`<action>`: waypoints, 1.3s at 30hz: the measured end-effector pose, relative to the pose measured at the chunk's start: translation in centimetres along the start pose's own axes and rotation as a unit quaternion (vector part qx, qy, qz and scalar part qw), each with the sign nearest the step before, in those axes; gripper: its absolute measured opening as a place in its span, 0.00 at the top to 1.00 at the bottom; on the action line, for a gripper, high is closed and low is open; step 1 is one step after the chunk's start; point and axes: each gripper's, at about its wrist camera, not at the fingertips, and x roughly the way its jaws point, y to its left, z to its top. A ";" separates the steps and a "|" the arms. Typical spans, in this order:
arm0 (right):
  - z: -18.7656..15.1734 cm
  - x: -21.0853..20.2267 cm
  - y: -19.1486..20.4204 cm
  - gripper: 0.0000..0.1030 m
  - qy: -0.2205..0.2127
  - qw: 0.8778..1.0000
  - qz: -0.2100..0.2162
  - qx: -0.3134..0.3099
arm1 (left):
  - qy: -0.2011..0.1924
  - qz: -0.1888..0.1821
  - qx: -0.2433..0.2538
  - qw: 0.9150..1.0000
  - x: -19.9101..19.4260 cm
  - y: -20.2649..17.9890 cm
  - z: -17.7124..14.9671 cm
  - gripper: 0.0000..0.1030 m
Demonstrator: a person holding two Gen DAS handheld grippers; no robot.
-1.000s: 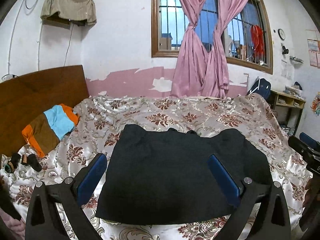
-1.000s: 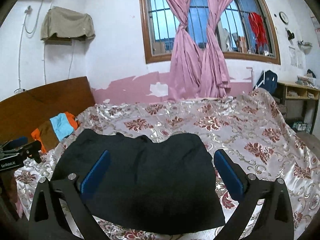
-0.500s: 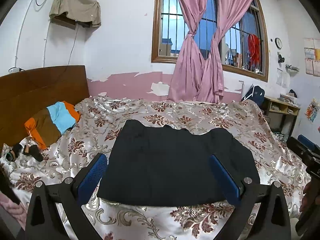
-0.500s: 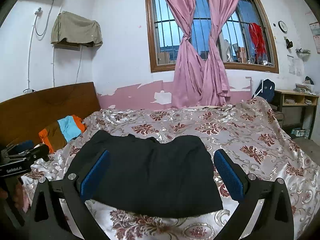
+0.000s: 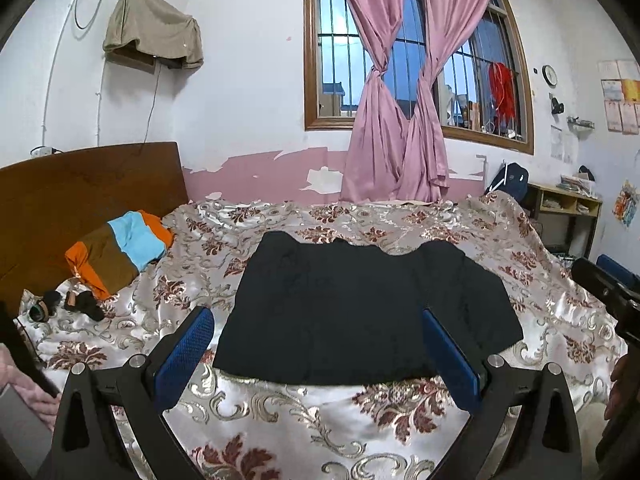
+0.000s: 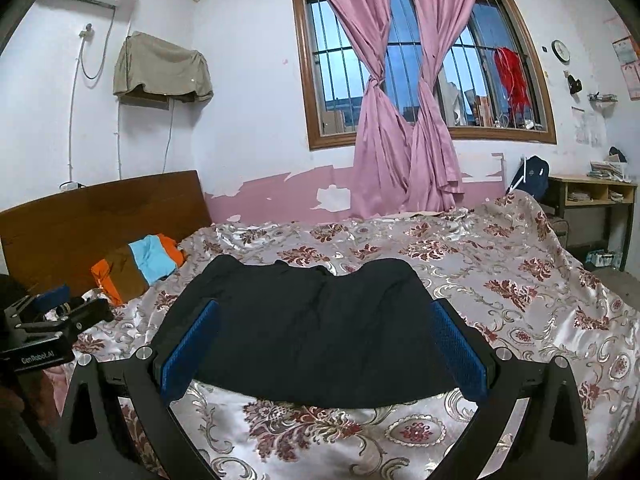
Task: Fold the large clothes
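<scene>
A black garment (image 5: 360, 308) lies folded flat on the floral bedspread (image 5: 304, 416); it also shows in the right wrist view (image 6: 316, 324). My left gripper (image 5: 318, 354) is open and empty, held back from the garment's near edge. My right gripper (image 6: 324, 350) is open and empty too, also short of the near edge. The left gripper's body appears at the left edge of the right wrist view (image 6: 40, 340), and the right gripper's body at the right edge of the left wrist view (image 5: 612, 296).
A folded orange, brown and blue garment (image 5: 116, 252) lies by the wooden headboard (image 5: 80, 192). Small dark items (image 5: 68, 304) lie near it. Pink curtains (image 5: 400, 120) hang at the window. A shelf unit (image 5: 568, 216) stands at the right wall.
Both grippers have drawn back and up from the garment, so more bedspread shows in front of it. The garment has not moved.
</scene>
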 end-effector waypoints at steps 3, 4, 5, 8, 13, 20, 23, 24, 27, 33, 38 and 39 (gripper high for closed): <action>-0.8 -0.8 0.5 0.01 -0.004 1.000 0.000 -0.009 | 0.003 0.000 -0.002 1.000 -0.5 0.2 -0.8 0.00; -0.9 -1.0 0.6 0.01 -0.006 1.000 0.000 -0.011 | 0.002 0.000 -0.003 1.000 -0.7 0.2 -1.1 0.00; -1.1 -1.3 0.7 0.01 -0.009 1.000 0.001 -0.012 | 0.001 0.000 -0.002 1.000 -0.8 0.2 -1.4 0.00; -1.7 -2.0 1.1 0.01 -0.014 1.000 -0.001 -0.018 | 0.000 0.003 0.003 1.000 -1.1 0.2 -2.2 0.00; -3.1 -2.7 1.8 0.01 -0.013 1.000 0.002 -0.026 | -0.003 0.007 0.009 1.000 -1.3 0.2 -3.2 0.00; -5.7 -2.0 1.2 0.01 0.015 1.000 -0.006 -0.008 | 0.003 0.022 0.021 1.000 -0.7 -0.5 -5.6 0.00; -7.0 -1.8 0.5 0.01 0.021 1.000 -0.009 0.005 | 0.014 0.027 0.015 0.999 0.0 -0.8 -6.7 0.00; -7.2 -1.7 0.4 0.01 0.023 1.000 -0.011 0.008 | 0.019 0.025 0.010 0.999 0.2 -0.9 -7.1 0.00; -8.0 -1.5 -0.1 0.01 0.024 1.000 -0.009 0.011 | 0.024 0.027 0.009 0.999 0.7 -1.0 -8.0 0.00; -9.0 -1.5 -0.6 0.01 0.023 1.000 -0.007 0.008 | 0.025 0.034 0.018 0.999 0.9 -1.2 -9.3 0.00; -10.1 -1.1 -0.6 0.01 0.037 0.999 0.000 0.001 | 0.026 0.041 0.009 0.999 1.0 -1.0 -10.0 0.00; -10.2 -1.0 -0.6 0.01 0.039 0.999 0.001 0.000 | 0.026 0.042 0.011 0.999 1.0 -1.0 -10.0 0.00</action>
